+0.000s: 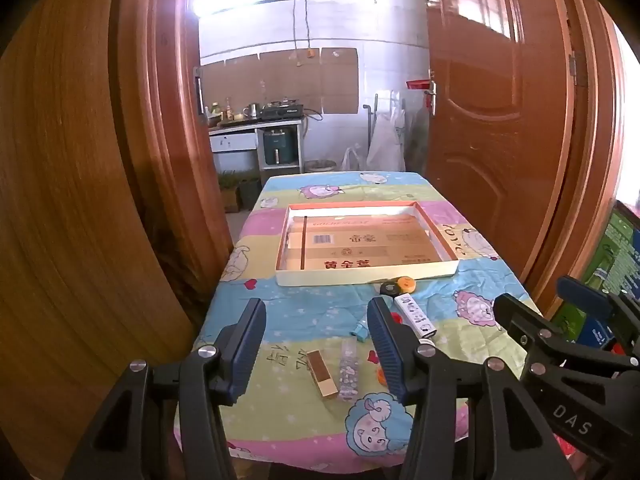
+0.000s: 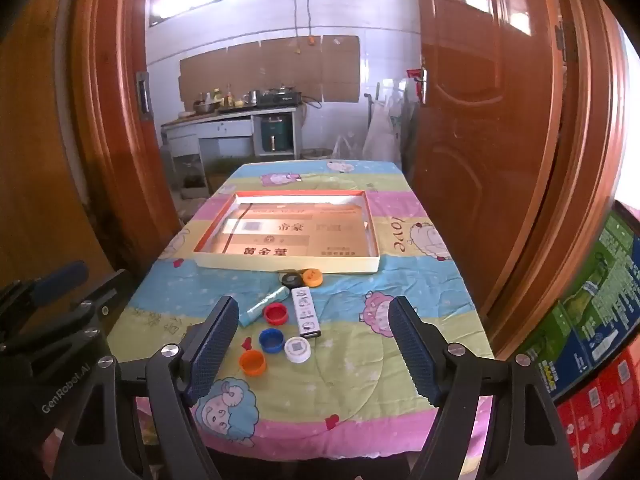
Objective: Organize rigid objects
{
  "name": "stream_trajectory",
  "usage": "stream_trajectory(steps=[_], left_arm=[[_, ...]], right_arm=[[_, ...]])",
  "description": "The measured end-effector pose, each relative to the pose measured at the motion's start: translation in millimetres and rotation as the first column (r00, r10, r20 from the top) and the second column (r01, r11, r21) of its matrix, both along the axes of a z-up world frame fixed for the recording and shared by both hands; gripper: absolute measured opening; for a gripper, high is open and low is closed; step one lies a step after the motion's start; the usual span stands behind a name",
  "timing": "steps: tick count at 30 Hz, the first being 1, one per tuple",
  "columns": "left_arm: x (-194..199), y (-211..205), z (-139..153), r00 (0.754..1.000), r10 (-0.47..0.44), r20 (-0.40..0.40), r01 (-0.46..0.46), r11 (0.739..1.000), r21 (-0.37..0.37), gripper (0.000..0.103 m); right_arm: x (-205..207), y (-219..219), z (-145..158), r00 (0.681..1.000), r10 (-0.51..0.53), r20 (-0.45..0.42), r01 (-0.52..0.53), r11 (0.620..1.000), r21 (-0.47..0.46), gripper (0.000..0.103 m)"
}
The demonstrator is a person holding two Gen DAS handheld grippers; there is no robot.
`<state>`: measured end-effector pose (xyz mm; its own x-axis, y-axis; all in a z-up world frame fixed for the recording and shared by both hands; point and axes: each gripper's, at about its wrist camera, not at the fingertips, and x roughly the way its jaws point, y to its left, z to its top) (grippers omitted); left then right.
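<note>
Round plastic caps [image 2: 275, 340] lie near a flat rectangular cardboard tray [image 2: 288, 264].

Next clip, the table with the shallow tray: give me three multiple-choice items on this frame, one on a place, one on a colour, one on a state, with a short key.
1. Where does the black cap lie?
A. Inside the tray
B. On the cloth just in front of the tray's near wall
C. At the table's far end

2. What colour is the cap beside the white cap, on its left?
A. Blue
B. Green
C. Yellow

3. How does the right gripper stand?
A. Shut on a cap
B. Open, holding nothing
C. Shut on the tray

Key: B, it sits against the tray on the outside; A, the blue cap touches the white one; B, its fingers stand wide apart above the cloth.
</note>
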<state>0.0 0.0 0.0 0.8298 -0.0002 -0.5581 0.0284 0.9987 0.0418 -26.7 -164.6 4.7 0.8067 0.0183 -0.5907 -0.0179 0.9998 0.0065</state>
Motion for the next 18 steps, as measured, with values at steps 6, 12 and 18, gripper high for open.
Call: stream_trajectory(steps=[6,12,18], left_arm=[[0,-3,3,1.0,0.009,0.001,-0.009,1.0,-0.009,0.053],[-8,-16,7,1.0,0.014,0.0,-0.014,1.0,-0.009,0.053],[-8,-6,4,1.0,0.011,0.003,-0.01,0.999,-0.033,0.053]], right_arm=[[-2,2,2,1.0,0.0,-0.008,0.0,1.0,0.004,0.079],[-6,-1,3,1.0,0.0,-0.008,0.001,1.0,0.021,0.079],[-7,-1,4,1.0,0.0,-0.007,0.0,1.0,0.021,0.079]])
